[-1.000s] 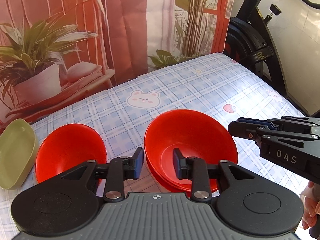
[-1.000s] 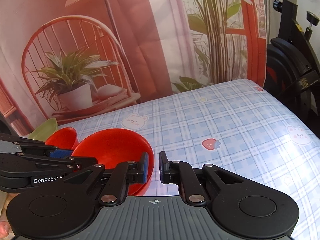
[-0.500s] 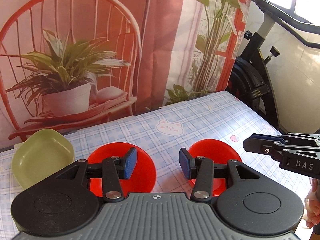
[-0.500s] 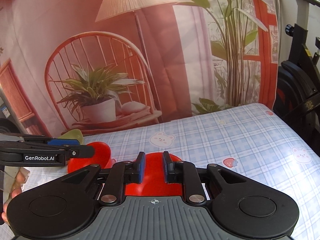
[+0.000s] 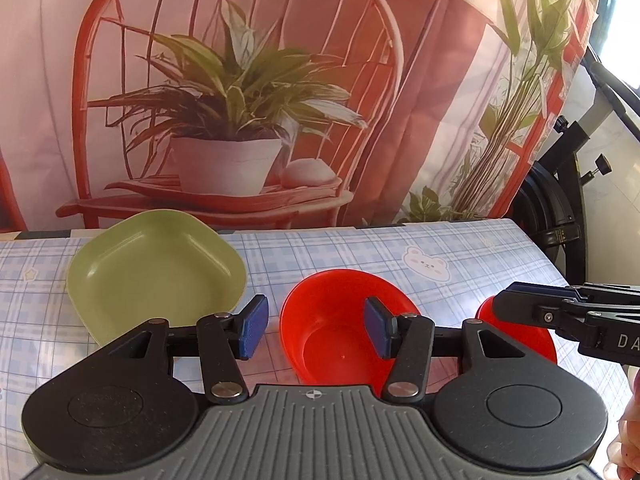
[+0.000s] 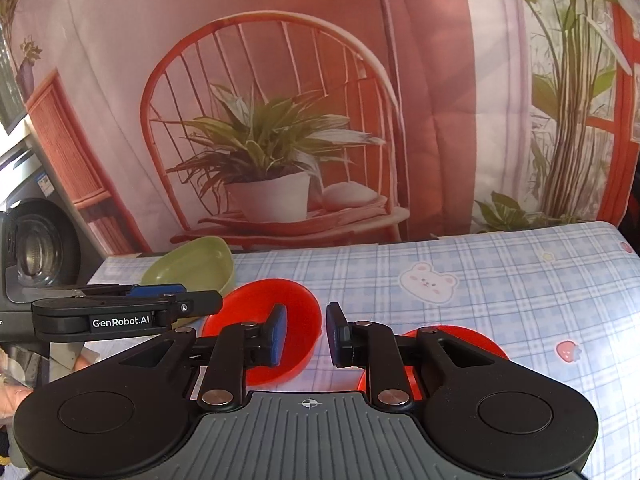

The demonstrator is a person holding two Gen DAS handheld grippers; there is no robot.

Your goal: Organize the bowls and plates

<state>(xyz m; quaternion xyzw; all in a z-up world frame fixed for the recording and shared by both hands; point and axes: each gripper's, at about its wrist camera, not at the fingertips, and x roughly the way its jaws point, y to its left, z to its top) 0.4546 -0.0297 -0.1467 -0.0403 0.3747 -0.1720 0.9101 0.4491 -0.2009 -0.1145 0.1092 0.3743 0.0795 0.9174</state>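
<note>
On the worktop (image 5: 472, 240), covered with a blue checked cloth printed with bears, a green square plate (image 5: 156, 272) sits at the far left, a small red bowl (image 5: 332, 340) just beside it, and a stack of red bowls (image 6: 472, 340) to the right, apart from the small one. The left claw (image 5: 314, 330) hangs spread wide and empty above the small bowl. The right claw (image 6: 306, 334) hovers slightly parted, gripping nothing, between the small bowl and the stack.
</note>
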